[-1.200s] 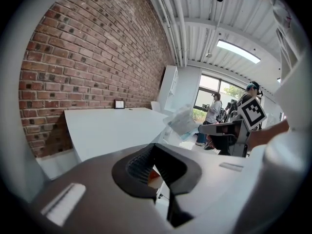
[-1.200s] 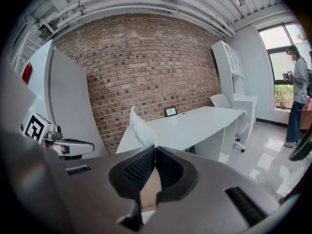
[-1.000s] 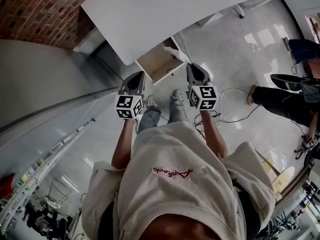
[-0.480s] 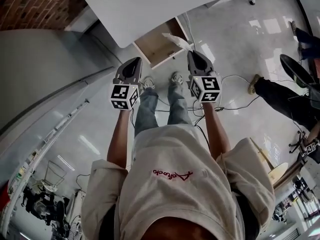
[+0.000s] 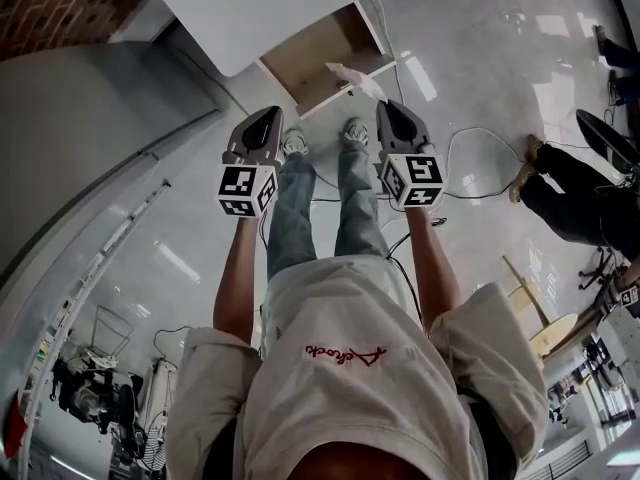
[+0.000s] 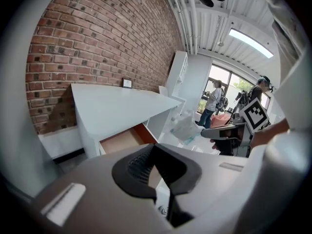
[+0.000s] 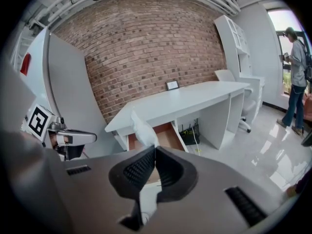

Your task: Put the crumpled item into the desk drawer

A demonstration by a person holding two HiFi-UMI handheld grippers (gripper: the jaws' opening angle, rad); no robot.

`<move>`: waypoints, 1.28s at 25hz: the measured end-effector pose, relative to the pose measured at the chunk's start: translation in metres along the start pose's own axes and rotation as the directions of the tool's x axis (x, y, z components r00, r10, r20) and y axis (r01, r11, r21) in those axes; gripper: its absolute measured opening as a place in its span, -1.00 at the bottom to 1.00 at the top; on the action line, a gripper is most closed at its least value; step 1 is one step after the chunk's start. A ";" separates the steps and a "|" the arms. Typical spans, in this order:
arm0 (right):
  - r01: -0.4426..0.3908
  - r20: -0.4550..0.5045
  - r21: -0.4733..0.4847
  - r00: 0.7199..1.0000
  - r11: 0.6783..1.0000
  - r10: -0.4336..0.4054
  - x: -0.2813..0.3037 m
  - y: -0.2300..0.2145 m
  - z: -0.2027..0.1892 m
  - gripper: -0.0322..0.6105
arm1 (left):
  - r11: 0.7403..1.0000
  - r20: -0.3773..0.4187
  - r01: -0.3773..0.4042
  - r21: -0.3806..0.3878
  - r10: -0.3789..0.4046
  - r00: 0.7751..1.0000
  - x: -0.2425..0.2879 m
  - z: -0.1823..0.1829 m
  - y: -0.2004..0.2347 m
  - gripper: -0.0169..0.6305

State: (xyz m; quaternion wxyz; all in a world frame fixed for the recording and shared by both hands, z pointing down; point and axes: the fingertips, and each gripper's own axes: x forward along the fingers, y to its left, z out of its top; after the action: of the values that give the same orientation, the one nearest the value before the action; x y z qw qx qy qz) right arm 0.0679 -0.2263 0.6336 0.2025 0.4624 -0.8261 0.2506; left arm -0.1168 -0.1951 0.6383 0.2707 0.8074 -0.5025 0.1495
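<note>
While the right claw point(image 5: 385, 106) keeps the crumpled item point(image 5: 353, 75) pinched by the front edge of the open drawer point(image 5: 308, 58) under the desk point(image 5: 260, 8), as 1 second ago, the left claw point(image 5: 269, 113) stays pressed together, empty, so release appears pending.

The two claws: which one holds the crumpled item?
The right claw, shut on the crumpled item; the left claw is shut on nothing.

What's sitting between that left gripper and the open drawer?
Nothing: in the head view only a short stretch of bare floor separates the left gripper from the drawer.
</note>
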 end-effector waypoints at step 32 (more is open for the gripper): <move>-0.171 -0.083 -0.310 0.985 0.935 0.153 0.136 -0.018 -0.042 -0.86 | 0.998 -0.019 -0.018 -0.066 0.017 1.000 0.060 -0.096 0.024 -0.92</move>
State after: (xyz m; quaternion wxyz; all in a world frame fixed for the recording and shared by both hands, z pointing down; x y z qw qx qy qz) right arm 0.0208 -0.2992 0.7483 0.2760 0.3470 -0.8847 0.1440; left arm -0.1083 -0.1909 0.7541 0.3005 0.7921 -0.5118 0.1428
